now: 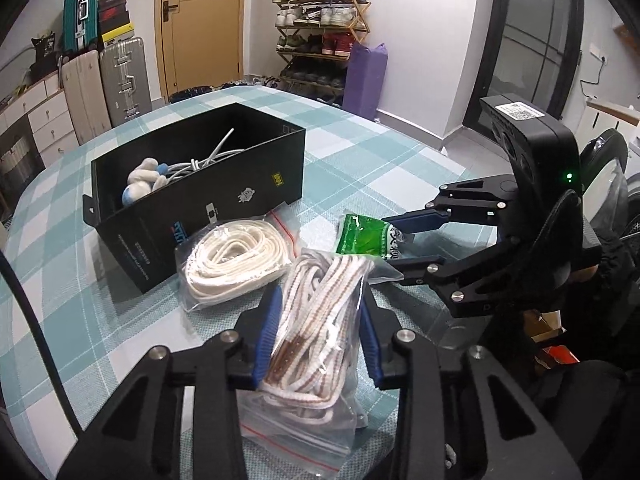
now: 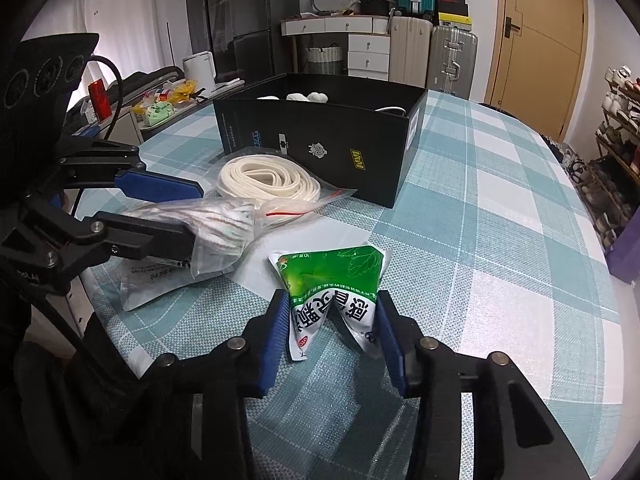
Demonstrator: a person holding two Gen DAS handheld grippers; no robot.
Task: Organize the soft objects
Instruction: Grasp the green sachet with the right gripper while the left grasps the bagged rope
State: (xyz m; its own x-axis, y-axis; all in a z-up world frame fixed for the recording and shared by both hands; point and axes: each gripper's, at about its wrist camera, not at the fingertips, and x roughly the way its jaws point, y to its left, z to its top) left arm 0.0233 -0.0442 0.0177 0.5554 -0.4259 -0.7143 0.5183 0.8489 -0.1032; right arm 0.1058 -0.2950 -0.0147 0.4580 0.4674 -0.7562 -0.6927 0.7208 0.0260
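Note:
My left gripper (image 1: 320,300) is shut on a clear zip bag of brown-striped white rope (image 1: 316,320), which also shows in the right wrist view (image 2: 224,220). My right gripper (image 2: 332,312) is shut on a green and white packet (image 2: 336,284), seen from the left wrist too (image 1: 368,238). A second zip bag with a flat cream cord (image 1: 232,256) lies on the table before the open black box (image 1: 224,200). The box holds a white and blue plush toy (image 1: 144,184) and a white cable (image 1: 208,158).
The table wears a teal and white checked cloth (image 2: 500,208). Suitcases (image 1: 124,80), a drawer unit (image 1: 40,120), a shoe rack (image 1: 320,32) and a wooden door (image 1: 200,28) stand beyond it. A cluttered side surface (image 2: 160,108) lies past the table's left edge.

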